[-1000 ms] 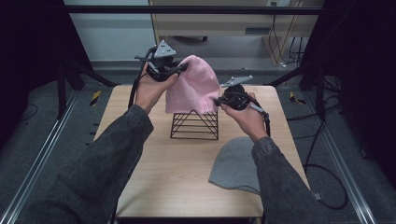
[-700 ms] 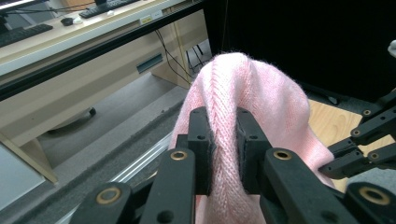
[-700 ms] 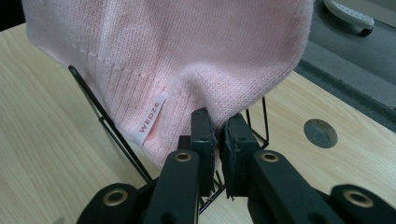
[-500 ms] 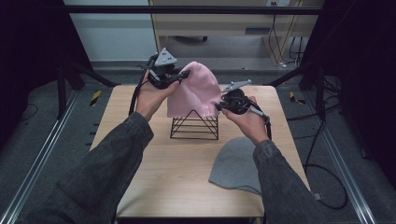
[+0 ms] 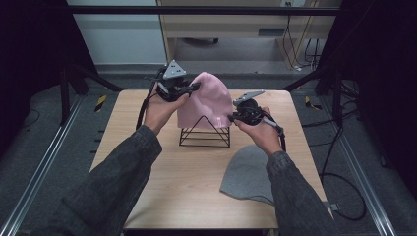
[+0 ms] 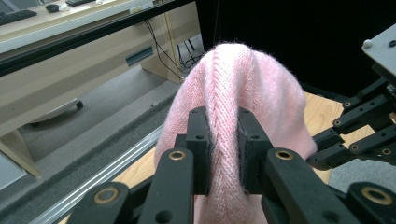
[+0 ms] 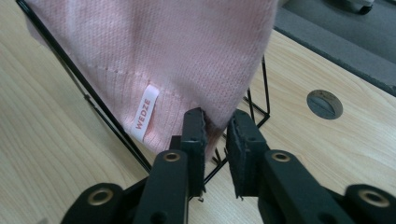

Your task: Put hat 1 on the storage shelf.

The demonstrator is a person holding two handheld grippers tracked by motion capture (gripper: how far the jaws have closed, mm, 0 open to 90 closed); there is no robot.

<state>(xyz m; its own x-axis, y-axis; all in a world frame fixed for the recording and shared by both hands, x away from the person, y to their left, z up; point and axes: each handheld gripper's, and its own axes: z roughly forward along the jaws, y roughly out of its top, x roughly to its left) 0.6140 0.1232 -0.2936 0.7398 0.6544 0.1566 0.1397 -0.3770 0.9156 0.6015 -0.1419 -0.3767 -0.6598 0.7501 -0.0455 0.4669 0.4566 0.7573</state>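
Note:
A pink knit beanie (image 5: pixel 206 101) hangs over a black wire pyramid stand (image 5: pixel 204 138) in the middle of the wooden table (image 5: pixel 147 162). My left gripper (image 5: pixel 194 88) is shut on a fold of the beanie (image 6: pixel 233 84) high on its left side, with the knit pinched between the jaws (image 6: pixel 223 121). My right gripper (image 5: pixel 231 117) is at the beanie's lower right hem (image 7: pixel 163 46), its jaws (image 7: pixel 215 121) closed on the hem's corner beside a white WEDZE label (image 7: pixel 144 114). The stand's wires (image 7: pixel 107 126) run under the fabric.
A grey beanie (image 5: pixel 246 174) lies flat on the table near the front right, under the person's right forearm. A round cable grommet (image 7: pixel 324 103) is set in the tabletop behind the stand. Beyond the table's far edge are the floor and a desk.
Both grippers have come down a little with the pink beanie, which now sits lower over the wire stand. The grey beanie has not moved.

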